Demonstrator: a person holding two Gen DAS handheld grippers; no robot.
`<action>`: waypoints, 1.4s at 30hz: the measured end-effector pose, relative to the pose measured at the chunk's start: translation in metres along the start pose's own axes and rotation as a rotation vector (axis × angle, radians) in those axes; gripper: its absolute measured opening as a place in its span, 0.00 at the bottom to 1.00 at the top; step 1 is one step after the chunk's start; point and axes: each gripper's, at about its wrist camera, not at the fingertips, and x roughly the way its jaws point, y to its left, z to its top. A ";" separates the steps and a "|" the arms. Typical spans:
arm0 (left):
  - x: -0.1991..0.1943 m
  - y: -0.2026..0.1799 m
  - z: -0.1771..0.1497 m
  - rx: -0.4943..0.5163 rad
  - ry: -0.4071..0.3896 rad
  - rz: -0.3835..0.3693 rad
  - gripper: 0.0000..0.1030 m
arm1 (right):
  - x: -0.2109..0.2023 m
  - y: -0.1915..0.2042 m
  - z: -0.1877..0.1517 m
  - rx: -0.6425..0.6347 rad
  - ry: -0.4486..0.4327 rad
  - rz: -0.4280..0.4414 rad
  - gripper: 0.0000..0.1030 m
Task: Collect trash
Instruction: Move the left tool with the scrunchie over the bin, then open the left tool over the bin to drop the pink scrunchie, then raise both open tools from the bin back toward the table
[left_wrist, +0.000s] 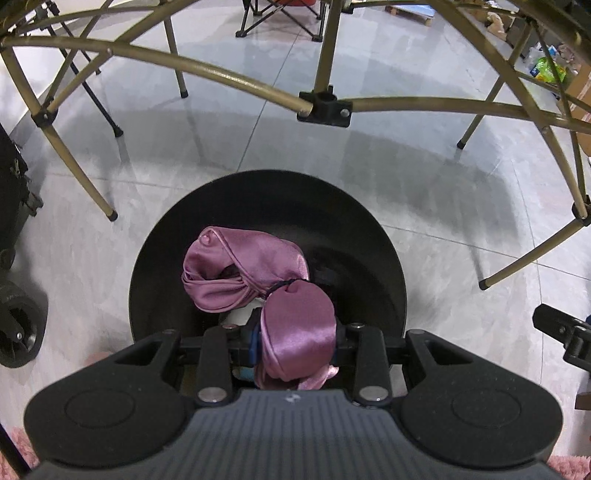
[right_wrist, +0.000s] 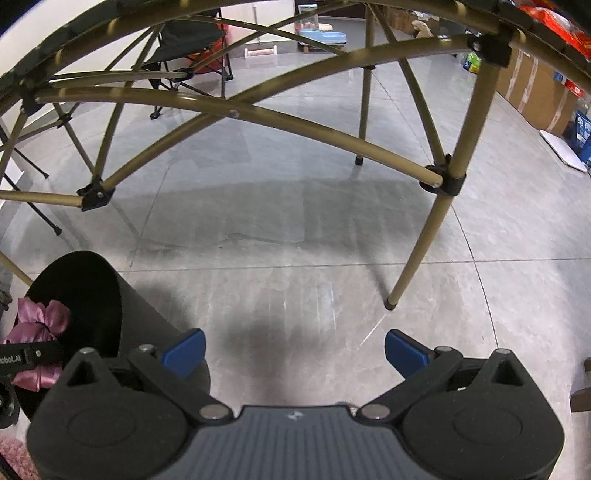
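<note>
**Over the bin: satin cloth held above the opening**

Above the black round bin (left_wrist: 266, 206), the left hand-held gripper (left_wrist: 295, 343) pinches a bunched pink satin cloth (left_wrist: 295, 332) between its pads, one blue pad (left_wrist: 253, 345) showing beside the fabric. The loose end of the cloth, tied off with a dark band, hangs forward and down over the dark mouth of the bin; whether it touches the inside wall cannot be told. Something pale shows just under the cloth, too hidden to name.

The right hand-held gripper (right_wrist: 295, 354) is spread wide with nothing between its blue pads (right_wrist: 186, 350), pointing at bare grey floor tiles (right_wrist: 295, 240) just beside the bin, which sits at that view's left edge.

Beyond both, the gold legs and struts of a folding worktop frame (left_wrist: 325, 44) arch overhead.

By my reading, this piece is collected but not yet dropped. Letting go over the opening is what remains; no other trash shows on the nearby floor.
</note>
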 end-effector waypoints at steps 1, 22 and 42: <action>0.001 0.000 0.000 -0.002 0.003 0.002 0.31 | 0.001 -0.001 0.000 0.003 0.002 -0.001 1.00; -0.001 -0.001 0.000 0.003 -0.020 0.074 1.00 | 0.005 -0.001 -0.002 -0.001 0.017 0.002 1.00; -0.012 0.001 -0.001 0.001 -0.049 0.068 1.00 | 0.001 0.003 -0.002 -0.007 0.007 0.033 1.00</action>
